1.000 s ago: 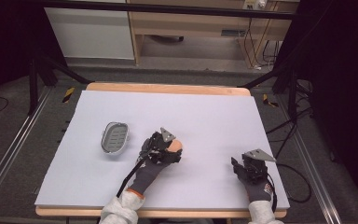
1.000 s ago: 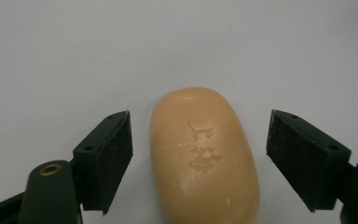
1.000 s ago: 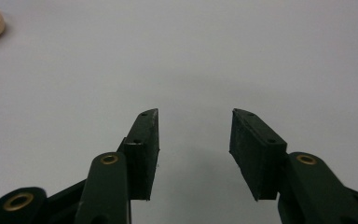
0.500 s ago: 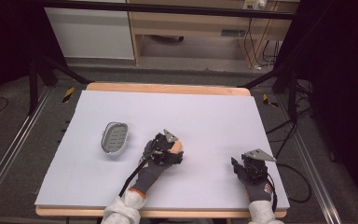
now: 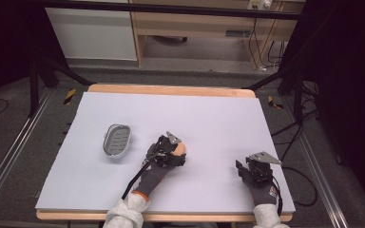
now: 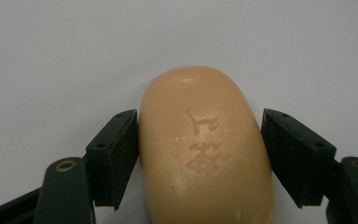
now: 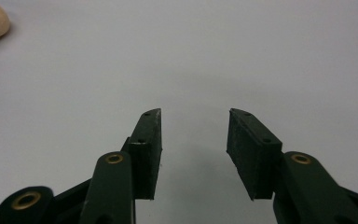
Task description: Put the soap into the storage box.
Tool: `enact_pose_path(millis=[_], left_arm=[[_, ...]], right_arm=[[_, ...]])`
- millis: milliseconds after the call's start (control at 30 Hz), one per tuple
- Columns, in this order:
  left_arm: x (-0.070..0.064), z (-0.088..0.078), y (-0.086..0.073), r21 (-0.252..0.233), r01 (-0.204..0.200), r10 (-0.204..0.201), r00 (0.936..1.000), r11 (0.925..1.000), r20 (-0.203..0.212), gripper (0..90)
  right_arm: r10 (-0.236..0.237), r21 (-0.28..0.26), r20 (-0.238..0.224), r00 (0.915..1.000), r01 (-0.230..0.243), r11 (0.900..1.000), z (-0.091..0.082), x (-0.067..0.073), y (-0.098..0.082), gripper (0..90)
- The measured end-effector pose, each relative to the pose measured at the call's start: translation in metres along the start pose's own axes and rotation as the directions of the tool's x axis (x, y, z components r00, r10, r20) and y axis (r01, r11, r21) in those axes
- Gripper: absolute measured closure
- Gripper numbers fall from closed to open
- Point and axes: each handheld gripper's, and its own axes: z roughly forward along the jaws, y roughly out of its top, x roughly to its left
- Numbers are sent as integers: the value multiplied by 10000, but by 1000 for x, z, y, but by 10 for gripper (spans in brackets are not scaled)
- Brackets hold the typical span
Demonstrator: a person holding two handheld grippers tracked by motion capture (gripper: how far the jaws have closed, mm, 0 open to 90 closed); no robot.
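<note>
Close to me, at the near edge of the table (image 5: 209,114), I see my two tools. My right tool (image 5: 252,170) sits low on the right, its jaws apart with nothing between them. My left tool (image 5: 170,151) is near the middle, and its jaws sit on both sides of the soap (image 6: 205,149). The left pad touches the soap. I cannot tell if the right pad does. I think I should squeeze slowly and evenly, because soap is slippery and could pop out. Farther left sits the soap dish (image 5: 117,139), empty and well apart from the soap. I count one soap, one dish, two tools.
</note>
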Motion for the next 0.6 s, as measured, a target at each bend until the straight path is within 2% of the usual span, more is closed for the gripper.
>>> enact_pose_path(millis=[133,600], left_arm=[[0,3,-1,177,104,-105,9999,9998,46,280],[-1,3,0,266,132,-131,9999,9996,-37,309]], right_arm=[[-13,0,3,10000,13,10000,0,0,0,550],[11,9,-21,10000,-11,10000,0,0,0,550]])
